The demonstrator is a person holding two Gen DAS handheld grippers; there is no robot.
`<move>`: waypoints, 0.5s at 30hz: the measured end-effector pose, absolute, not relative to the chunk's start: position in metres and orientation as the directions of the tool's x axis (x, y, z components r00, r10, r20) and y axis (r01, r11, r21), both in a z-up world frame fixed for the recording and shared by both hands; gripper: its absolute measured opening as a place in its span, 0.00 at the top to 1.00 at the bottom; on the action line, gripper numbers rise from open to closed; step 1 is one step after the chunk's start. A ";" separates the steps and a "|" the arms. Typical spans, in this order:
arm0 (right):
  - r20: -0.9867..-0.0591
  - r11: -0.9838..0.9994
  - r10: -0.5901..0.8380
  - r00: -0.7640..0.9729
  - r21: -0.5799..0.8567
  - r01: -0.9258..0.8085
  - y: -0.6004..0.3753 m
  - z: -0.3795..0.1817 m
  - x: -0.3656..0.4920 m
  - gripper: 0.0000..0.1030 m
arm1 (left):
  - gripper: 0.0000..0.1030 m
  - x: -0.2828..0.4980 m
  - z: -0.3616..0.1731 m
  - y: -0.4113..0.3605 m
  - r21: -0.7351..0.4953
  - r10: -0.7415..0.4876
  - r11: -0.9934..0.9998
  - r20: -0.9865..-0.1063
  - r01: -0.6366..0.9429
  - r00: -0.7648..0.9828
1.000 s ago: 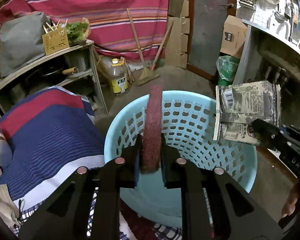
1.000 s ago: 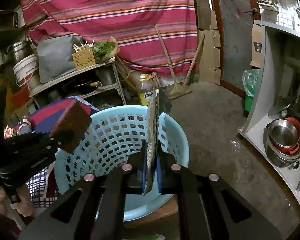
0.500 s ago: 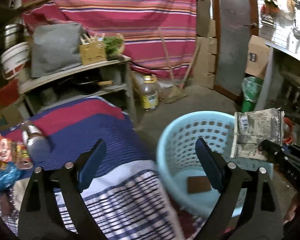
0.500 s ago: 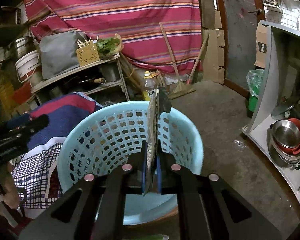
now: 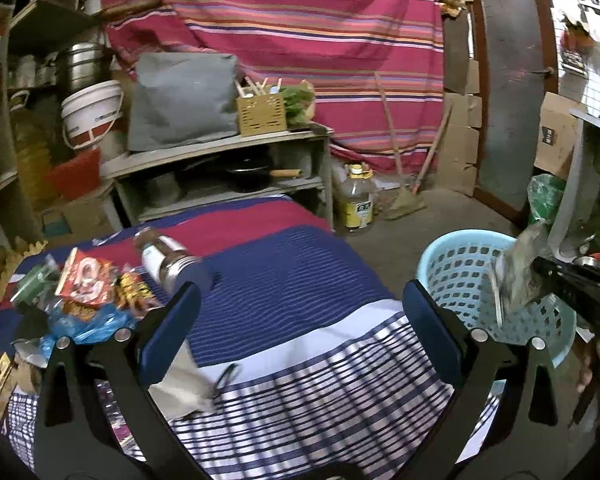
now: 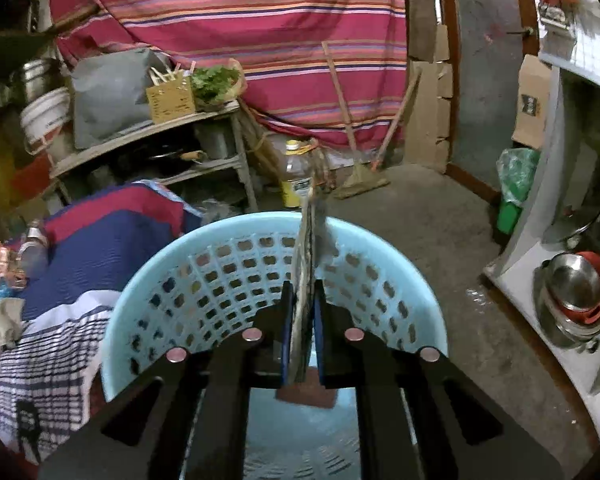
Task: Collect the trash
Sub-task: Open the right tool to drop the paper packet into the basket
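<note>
My left gripper [image 5: 300,300] stands wide open over the striped cloth [image 5: 284,280], with nothing between its fingers. At the cloth's left end lie snack wrappers [image 5: 86,280], a blue plastic bag [image 5: 88,324] and a metal flask [image 5: 172,264]; a crumpled paper [image 5: 184,384] lies near my left finger. My right gripper [image 6: 303,300] hangs over the light-blue basket [image 6: 188,280]. Its jaws are opening, and a flattened grey carton [image 6: 306,248] stands loosely between the pads. A brown scouring pad [image 6: 306,394] rests on the basket's floor. From the left wrist view the basket [image 5: 460,264], carton [image 5: 516,276] and right gripper [image 5: 540,268] are at the right.
A shelf unit [image 5: 220,152] with a pan stands behind the cloth. An oil bottle [image 5: 356,200] and brooms [image 5: 404,196] are on the concrete floor. A green bag [image 6: 516,176] and a white shelf with metal bowls [image 6: 576,292] are on the right.
My left gripper opened, the brown pad dropped into the basket, and the gripper swung left over the cloth. My right gripper moved further over the basket and its jaws have parted around the carton.
</note>
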State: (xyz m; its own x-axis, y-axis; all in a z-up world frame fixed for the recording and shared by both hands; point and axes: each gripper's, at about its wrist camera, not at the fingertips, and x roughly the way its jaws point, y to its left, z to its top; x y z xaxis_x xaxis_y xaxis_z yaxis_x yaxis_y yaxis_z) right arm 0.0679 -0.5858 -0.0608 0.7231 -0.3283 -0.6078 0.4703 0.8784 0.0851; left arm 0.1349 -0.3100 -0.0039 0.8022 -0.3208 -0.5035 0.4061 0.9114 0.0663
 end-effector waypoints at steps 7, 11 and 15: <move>-0.613 0.839 -0.381 0.692 0.084 0.537 -0.590 -0.061 0.057 0.24 | 0.05 0.129 0.012 -0.272 0.073 -0.292 0.928 -0.467 0.366 0.835; -0.568 0.855 -0.369 0.736 0.104 0.509 -0.575 -0.042 0.044 0.16 | 0.05 0.120 0.021 -0.253 0.078 -0.279 0.934 -0.448 0.348 0.850; -0.508 0.891 -0.354 0.785 0.071 0.448 -0.538 -0.012 0.036 0.14 | 0.05 0.109 0.033 -0.230 0.079 -0.267 0.941 -0.426 0.330 0.864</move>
State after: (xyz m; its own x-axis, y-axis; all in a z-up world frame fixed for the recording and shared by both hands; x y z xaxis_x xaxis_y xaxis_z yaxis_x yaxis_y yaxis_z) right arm 0.0359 -0.5385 -0.0118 0.7851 -0.3544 -0.5080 0.4483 0.8911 0.0710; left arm 0.1093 -0.2296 0.0335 0.8644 -0.2673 -0.4258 0.3298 0.9407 0.0791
